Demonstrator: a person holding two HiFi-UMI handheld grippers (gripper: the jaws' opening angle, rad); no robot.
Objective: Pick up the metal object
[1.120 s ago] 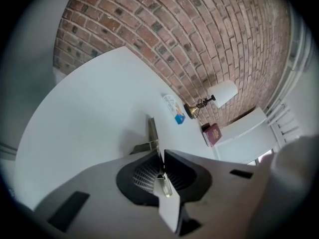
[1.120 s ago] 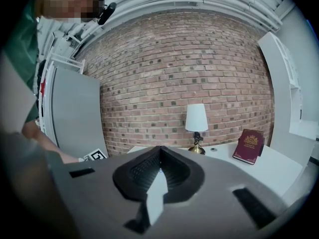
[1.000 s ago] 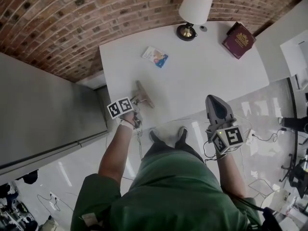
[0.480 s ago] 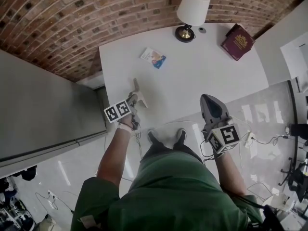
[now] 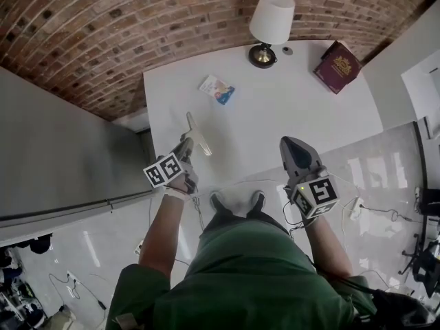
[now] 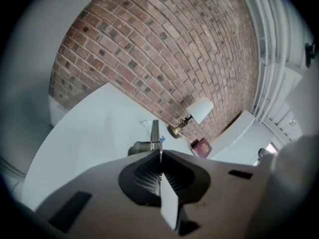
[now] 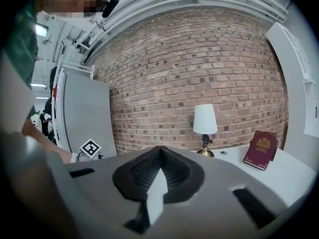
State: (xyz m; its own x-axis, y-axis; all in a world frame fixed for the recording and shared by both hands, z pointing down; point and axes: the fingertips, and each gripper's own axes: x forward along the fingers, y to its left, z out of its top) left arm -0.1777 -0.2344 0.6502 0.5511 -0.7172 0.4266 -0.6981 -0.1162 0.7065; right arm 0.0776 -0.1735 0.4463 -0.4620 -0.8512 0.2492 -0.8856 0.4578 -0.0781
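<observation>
While a brick wall (image 5: 103, 40) runs behind it, the white table (image 5: 295, 108) fills the middle of the head view, with a grey cabinet (image 5: 62, 157) to its left. At the table's far edge stands a lamp (image 5: 270, 20) with a white shade, and a dark red book (image 5: 336, 66) lies near the far right corner. The left claw (image 5: 185, 145) (image 6: 159, 156) reaches over the near left part of the table, its jaws closed on the metal object (image 5: 198, 135) (image 6: 155, 131). It is a thin flat strip that sticks out past the jaw tips toward the lamp. In the left gripper view its edge runs between the pads, and a darker stub juts from its left side. Whether the strip touches the table cannot be told. The right claw (image 5: 292, 143) (image 7: 160, 151) hangs off the table's near edge, above the glossy floor (image 5: 371, 163), jaws together with nothing between them. A small blue-and-white packet (image 5: 217, 89) lies flat on the table beyond the metal object, well apart from it.
</observation>
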